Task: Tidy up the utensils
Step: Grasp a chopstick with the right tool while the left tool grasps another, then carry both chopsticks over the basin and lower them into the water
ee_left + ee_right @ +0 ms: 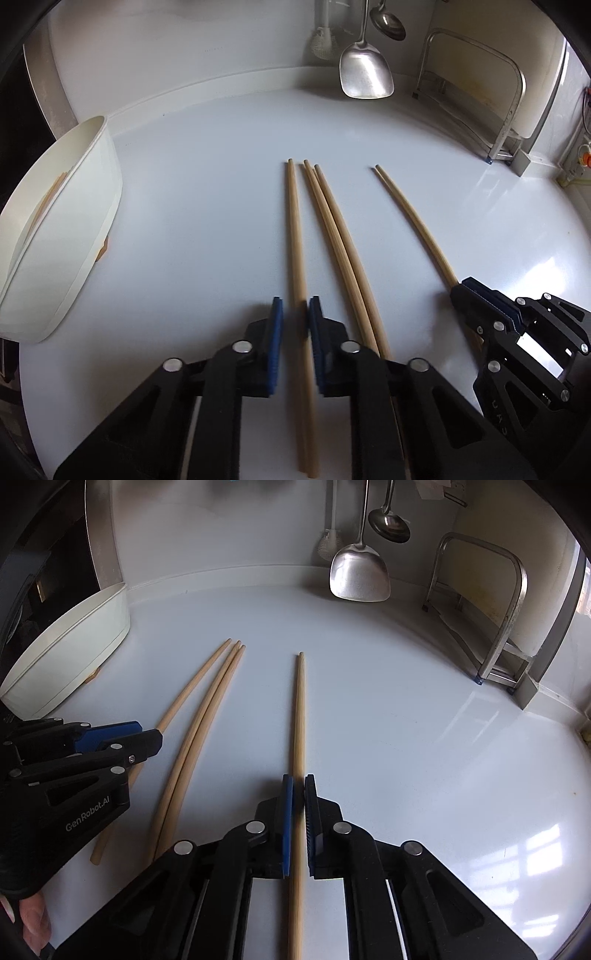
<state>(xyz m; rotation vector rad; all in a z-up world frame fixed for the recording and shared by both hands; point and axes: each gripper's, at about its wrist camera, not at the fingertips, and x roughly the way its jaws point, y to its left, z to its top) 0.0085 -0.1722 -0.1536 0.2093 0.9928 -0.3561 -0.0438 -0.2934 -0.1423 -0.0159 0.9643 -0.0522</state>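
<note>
One pale wooden chopstick was pinched by the left gripper, another by the right gripper — seemingly for lifting toward the white oval holder at nine o'clock.

The handles of the hanging spatula and ladle run off the frame at 12 o'clock; the white container is cropped at 9 o'clock, its contents too faint to identify

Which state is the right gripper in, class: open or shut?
Shut: the right gripper has its jaws closed on a single chopstick lying on the white counter.
</note>
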